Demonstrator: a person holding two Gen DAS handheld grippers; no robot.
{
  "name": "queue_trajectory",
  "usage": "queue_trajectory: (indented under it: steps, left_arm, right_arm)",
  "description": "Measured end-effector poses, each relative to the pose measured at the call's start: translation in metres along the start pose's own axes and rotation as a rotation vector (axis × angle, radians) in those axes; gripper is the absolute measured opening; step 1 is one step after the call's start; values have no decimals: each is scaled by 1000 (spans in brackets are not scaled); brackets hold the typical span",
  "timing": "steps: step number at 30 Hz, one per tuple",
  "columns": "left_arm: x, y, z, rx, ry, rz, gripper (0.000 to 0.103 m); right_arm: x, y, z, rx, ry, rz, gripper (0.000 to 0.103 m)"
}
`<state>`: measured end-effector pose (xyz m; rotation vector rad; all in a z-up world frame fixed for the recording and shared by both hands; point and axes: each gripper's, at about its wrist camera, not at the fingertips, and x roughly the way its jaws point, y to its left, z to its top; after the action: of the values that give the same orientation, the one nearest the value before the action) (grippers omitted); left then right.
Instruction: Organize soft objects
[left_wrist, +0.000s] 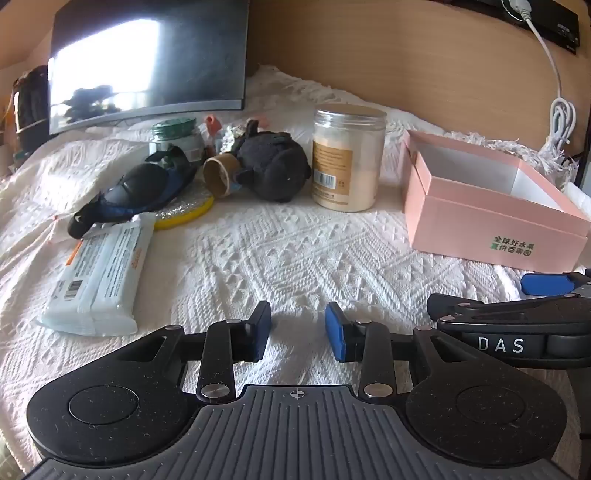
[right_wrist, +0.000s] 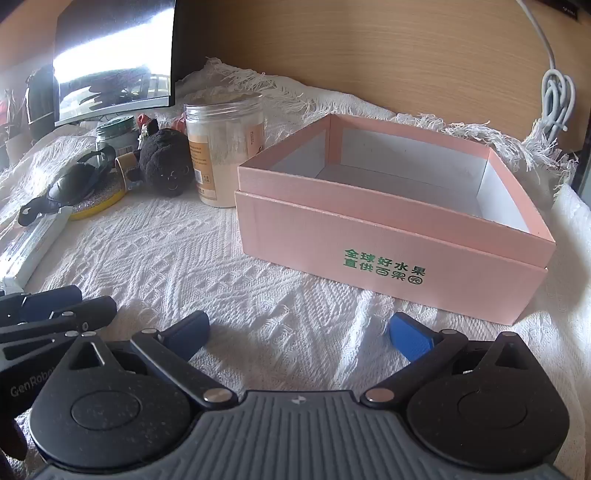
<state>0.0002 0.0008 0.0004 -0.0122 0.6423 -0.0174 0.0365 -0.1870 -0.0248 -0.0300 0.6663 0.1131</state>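
Observation:
A black plush toy (left_wrist: 273, 166) lies at the back of the white cloth, also in the right wrist view (right_wrist: 166, 166). A dark blue and black soft toy (left_wrist: 136, 192) lies left of it on a yellow sponge (left_wrist: 188, 214). A white pack of wipes (left_wrist: 103, 273) lies at the left. An open, empty pink box (left_wrist: 491, 214) stands at the right, large in the right wrist view (right_wrist: 391, 236). My left gripper (left_wrist: 298, 332) is open and empty, low over the cloth. My right gripper (right_wrist: 295, 339) is wide open and empty, just in front of the pink box.
A clear jar of powder (left_wrist: 347, 155) stands between the plush and the box. A green-lidded jar (left_wrist: 177, 136), a cardboard tube (left_wrist: 221, 173) and a monitor (left_wrist: 147, 59) are at the back left. A white cable (left_wrist: 557, 122) hangs at the right by the wooden wall.

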Motion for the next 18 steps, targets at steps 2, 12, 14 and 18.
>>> queue_trajectory:
  steps: [2, 12, 14, 18]
  left_arm:
    - [0, 1, 0, 0, -2, 0, 37]
    - [0, 2, 0, 12, -3, 9, 37]
    - [0, 1, 0, 14, -3, 10, 37]
    - [-1, -2, 0, 12, -4, 9, 37]
  right_arm:
    - [0, 0, 0, 0, 0, 0, 103]
    - [0, 0, 0, 0, 0, 0, 103]
    - [0, 0, 0, 0, 0, 0, 103]
    - [0, 0, 0, 0, 0, 0, 103]
